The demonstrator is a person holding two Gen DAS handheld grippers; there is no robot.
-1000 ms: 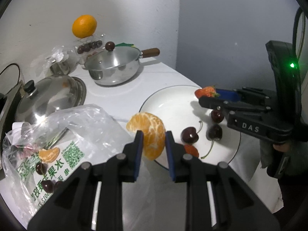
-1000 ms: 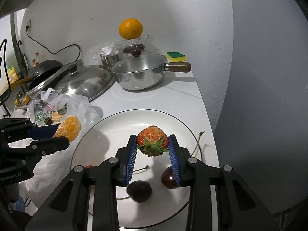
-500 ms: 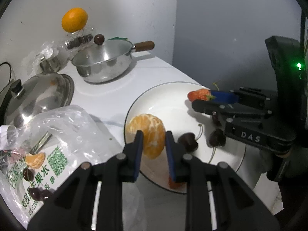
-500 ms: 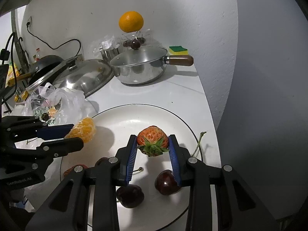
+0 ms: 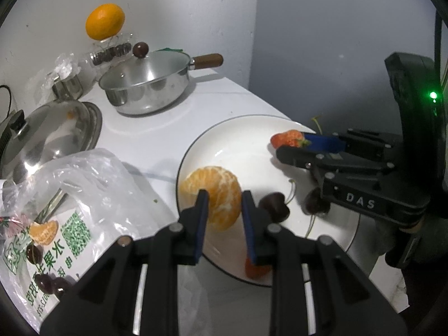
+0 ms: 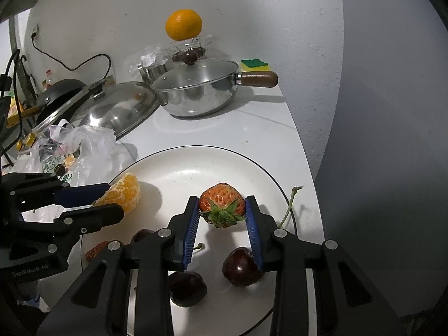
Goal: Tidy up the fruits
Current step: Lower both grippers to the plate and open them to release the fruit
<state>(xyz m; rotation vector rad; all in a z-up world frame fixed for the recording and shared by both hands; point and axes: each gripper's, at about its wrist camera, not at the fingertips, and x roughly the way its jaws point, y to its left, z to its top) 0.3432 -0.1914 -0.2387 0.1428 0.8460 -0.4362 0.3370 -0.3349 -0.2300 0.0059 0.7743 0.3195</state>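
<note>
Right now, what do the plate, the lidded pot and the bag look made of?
Plate: likely glazed ceramic; glossy white, thin dark rim line.
Pot: polished steel, mirror reflections; handle looks like brown wood. Lid seems glass with a metal rim, hard to tell.
Bag: thin clear plastic film, crinkled, green print.

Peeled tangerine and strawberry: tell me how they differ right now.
The peeled tangerine is orange, segmented and bulkier; the strawberry is red, seeded and has a green leafy cap. The tangerine sits in the left gripper at the plate's left edge, the strawberry in the right gripper nearer the middle. Both are clamped between blue pads over the plate.
</note>
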